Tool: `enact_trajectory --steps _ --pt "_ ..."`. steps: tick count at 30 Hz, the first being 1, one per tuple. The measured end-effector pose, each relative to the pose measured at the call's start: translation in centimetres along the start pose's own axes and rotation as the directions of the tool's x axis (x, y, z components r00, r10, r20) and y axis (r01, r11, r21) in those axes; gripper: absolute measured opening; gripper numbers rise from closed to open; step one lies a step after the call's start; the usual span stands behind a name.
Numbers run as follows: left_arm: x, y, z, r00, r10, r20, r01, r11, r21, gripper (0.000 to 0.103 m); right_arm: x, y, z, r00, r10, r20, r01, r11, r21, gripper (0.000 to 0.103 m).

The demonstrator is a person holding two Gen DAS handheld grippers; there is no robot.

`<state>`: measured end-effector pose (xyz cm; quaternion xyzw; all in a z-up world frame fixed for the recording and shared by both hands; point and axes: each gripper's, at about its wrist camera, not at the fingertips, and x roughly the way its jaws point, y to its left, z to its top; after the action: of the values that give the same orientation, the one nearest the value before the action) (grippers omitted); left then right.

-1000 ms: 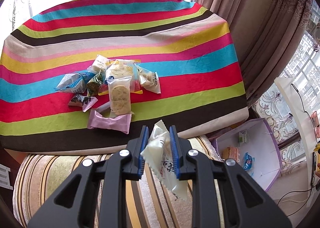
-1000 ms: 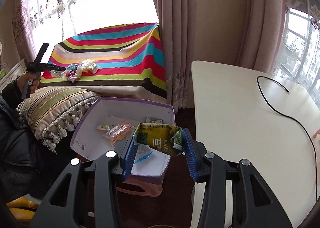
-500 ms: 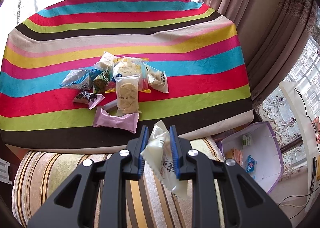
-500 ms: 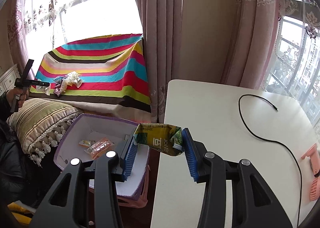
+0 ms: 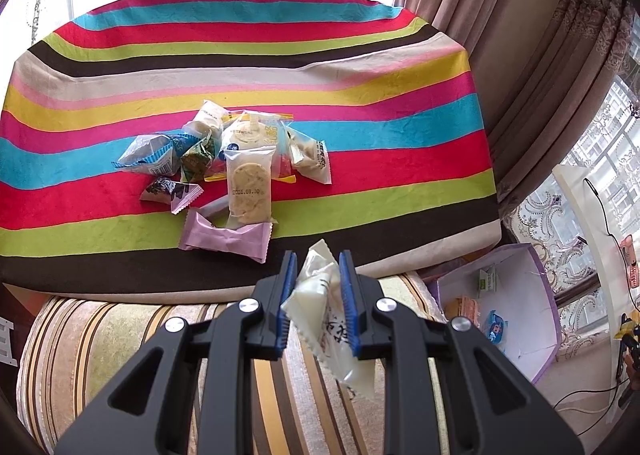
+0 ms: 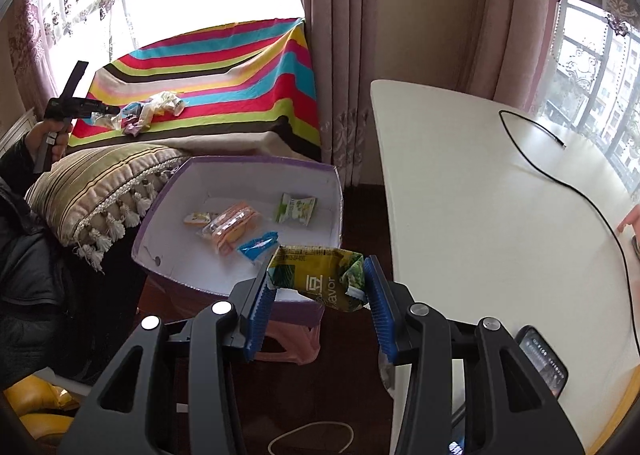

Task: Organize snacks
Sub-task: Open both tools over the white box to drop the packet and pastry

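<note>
My left gripper [image 5: 317, 295] is shut on a white snack packet [image 5: 332, 319] and holds it above a striped cushion, short of the snack pile [image 5: 236, 167] on the rainbow-striped cloth [image 5: 360, 55]. My right gripper [image 6: 318, 295] is shut on a yellow-green snack packet [image 6: 320, 281] and holds it over the near right corner of the white box with purple sides [image 6: 168, 231]. That box holds several snacks, among them an orange packet [image 6: 232, 223] and a blue one [image 6: 258, 245]. The box also shows in the left wrist view [image 5: 536, 295].
A white table [image 6: 480, 195] with a black cable [image 6: 560, 171] stands right of the box. A phone [image 6: 544, 367] lies at its near edge. A striped tasselled cushion [image 6: 100, 183] lies left of the box. Curtains [image 6: 344, 55] hang behind. A pink stool [image 6: 288, 339] carries the box.
The right gripper swung right and then back left, so the box sits closer under the yellow-green packet. The left gripper drifted slightly with its white packet still held.
</note>
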<state>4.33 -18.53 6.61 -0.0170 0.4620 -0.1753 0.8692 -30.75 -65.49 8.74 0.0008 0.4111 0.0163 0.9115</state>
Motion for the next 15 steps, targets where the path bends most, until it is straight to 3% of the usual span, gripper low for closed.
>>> enact_trajectory --steps 8,12,15 --pt "-0.2 0.0 0.1 1.000 0.009 0.011 -0.009 1.000 -0.002 0.022 2.6 -2.6 2.8 0.999 -0.013 -0.039 0.010 0.996 -0.094 0.044" --pt "-0.1 -0.5 0.1 1.000 -0.007 0.009 0.007 1.000 0.002 0.022 2.0 -5.3 6.9 0.998 -0.050 0.040 0.053 0.996 -0.079 0.044" --pt "0.0 -1.4 0.0 0.999 -0.039 0.007 0.039 0.999 0.019 0.022 1.8 -4.4 9.5 0.993 -0.068 0.094 0.075 0.995 -0.070 0.044"
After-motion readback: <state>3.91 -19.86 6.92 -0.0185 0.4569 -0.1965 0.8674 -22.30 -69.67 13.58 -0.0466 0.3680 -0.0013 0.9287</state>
